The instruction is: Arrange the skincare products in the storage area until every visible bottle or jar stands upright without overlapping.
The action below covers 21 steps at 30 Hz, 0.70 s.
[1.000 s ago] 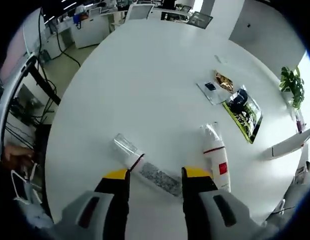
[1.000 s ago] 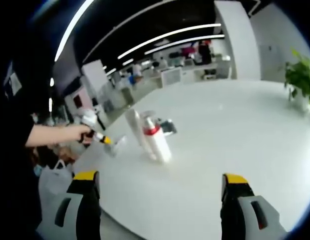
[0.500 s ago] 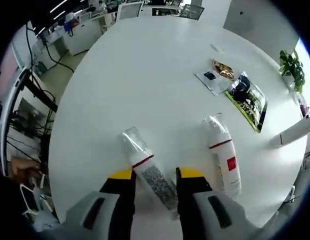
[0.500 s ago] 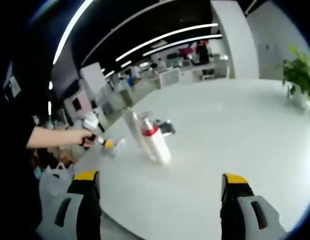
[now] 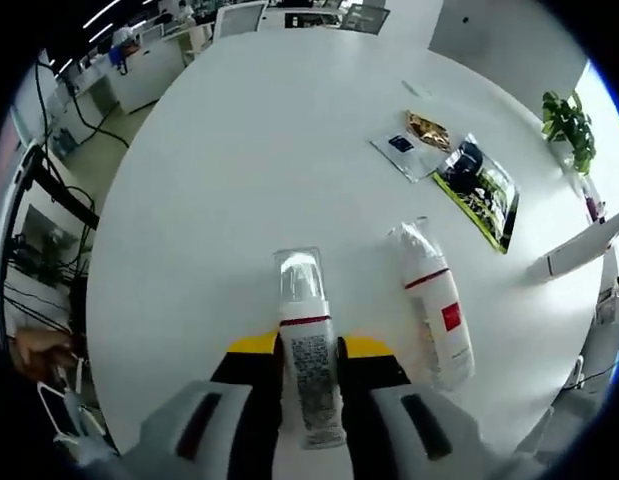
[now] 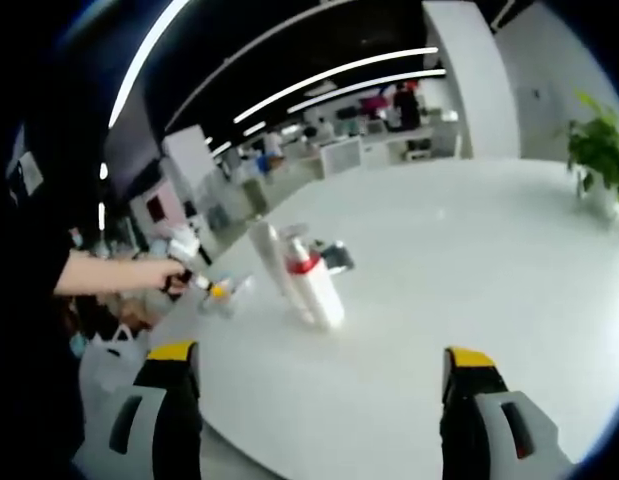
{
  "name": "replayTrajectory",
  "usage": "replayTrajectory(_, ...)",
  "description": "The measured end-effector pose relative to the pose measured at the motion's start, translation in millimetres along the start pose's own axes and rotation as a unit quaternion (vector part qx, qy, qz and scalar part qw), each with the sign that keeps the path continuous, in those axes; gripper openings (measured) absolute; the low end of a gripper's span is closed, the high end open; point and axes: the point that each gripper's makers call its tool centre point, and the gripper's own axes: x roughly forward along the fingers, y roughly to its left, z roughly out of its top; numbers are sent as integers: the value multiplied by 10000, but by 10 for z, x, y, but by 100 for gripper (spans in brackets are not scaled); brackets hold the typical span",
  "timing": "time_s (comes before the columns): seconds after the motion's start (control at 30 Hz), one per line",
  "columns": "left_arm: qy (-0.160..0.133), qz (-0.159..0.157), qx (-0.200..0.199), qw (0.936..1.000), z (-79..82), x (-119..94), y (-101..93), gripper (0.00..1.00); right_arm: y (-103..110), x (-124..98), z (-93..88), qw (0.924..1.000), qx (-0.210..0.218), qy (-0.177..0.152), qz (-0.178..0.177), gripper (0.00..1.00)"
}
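— White tabletop [image 5: 239, 150]; what has my left tool [image 5: 309, 352] got?
— I see its jaws closed against both sides of a clear-capped bottle [image 5: 305, 350] lying flat, cap pointing away from me.
— And the other bottle?
— The red-banded bottle [image 5: 434, 305] lies on its side just to the right, apart from the first.
— My right tool [image 6: 319, 362]?
— Jaws spread wide, holding nothing, well short of both bottles. Packets [image 5: 459, 175] lie farther off.
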Motion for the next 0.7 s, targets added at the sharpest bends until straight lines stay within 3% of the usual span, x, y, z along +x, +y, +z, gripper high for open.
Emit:
replayTrajectory(0.57,-262,-263,-67,9993,98,-130,-47,15,58,-24,35,10000,-25,-69,54,99)
replayTrajectory(0.7,-655,-692,-186,9953,201,-299,-212,15,127,1,62,9998,-61,-92,149,99)
